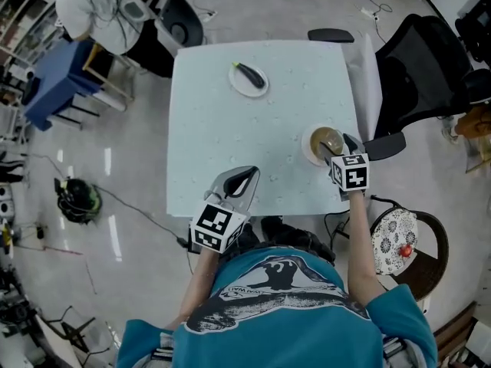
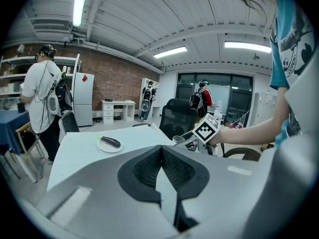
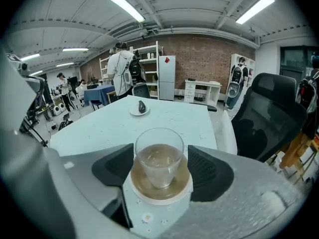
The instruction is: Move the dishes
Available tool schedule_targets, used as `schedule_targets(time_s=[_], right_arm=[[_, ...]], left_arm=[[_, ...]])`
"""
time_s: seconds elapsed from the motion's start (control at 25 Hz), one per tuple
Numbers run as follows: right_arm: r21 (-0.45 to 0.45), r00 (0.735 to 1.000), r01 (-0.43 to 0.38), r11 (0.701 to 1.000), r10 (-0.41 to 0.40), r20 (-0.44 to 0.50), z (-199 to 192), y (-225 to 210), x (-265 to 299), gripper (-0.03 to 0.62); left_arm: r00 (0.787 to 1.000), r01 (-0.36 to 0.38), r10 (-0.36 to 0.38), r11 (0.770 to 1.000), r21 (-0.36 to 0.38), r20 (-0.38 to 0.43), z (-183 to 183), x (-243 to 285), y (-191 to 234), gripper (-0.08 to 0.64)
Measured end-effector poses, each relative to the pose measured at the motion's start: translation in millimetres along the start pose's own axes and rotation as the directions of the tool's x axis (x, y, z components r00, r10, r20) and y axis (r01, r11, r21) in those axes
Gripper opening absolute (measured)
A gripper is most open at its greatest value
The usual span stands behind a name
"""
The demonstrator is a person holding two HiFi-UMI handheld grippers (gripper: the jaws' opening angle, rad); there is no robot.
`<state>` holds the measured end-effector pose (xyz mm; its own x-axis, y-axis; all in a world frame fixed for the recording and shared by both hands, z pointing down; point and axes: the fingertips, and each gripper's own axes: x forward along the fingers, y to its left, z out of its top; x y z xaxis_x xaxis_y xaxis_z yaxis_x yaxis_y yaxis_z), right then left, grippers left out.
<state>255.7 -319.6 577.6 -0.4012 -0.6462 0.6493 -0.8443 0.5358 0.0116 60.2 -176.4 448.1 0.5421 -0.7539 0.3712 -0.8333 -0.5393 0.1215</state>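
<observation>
A clear glass (image 3: 158,158) stands on a brown saucer with a white rim (image 3: 160,189), near the right edge of the pale table (image 1: 222,136). My right gripper (image 3: 158,162) is open, one jaw on each side of the glass with a small gap to it. The head view shows that glass (image 1: 326,139) just ahead of the right gripper (image 1: 336,151). At the table's far side lies a small white plate (image 1: 249,78) carrying a dark eggplant (image 2: 110,142). My left gripper (image 2: 160,149) is shut on nothing, over the table's near edge (image 1: 244,176).
A black office chair (image 1: 430,60) stands to the right of the table, and a stool with a patterned cushion (image 1: 395,240) is at the near right. A person in white (image 1: 100,6) stands by a blue table (image 1: 57,79) at the far left. Cables lie on the floor.
</observation>
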Motion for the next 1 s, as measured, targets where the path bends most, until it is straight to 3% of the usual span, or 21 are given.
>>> schedule_targets(time_s=[0.08, 0.16, 0.36, 0.68, 1.0], right_arm=[[0.014, 1.000, -0.022, 1.000, 0.022, -0.014, -8, 1, 7, 0.331], [0.045, 0.999, -0.035, 0.998, 0.035, -0.019, -18, 2, 12, 0.280], [0.170, 0.995, -0.062, 0.983, 0.049, 0.083, -28, 0, 18, 0.272], [0.161, 0.992, -0.003, 0.987, -0.018, 0.129, -33, -2, 20, 0.259], [0.155, 0.992, 0.056, 0.986, -0.073, 0.102, -37, 2, 18, 0.258]], left_arm=[[1.000, -0.022, 0.022, 1.000, -0.007, -0.003, -2, -2, 0, 0.012], [0.999, -0.045, 0.045, 0.999, -0.014, -0.007, -3, -4, 1, 0.012], [0.996, -0.089, 0.089, 0.996, -0.026, -0.021, -8, -13, 5, 0.012], [0.991, -0.128, 0.126, 0.991, -0.044, -0.044, -17, -29, 18, 0.012], [0.994, -0.109, 0.107, 0.993, -0.052, -0.034, -11, -41, 41, 0.012]])
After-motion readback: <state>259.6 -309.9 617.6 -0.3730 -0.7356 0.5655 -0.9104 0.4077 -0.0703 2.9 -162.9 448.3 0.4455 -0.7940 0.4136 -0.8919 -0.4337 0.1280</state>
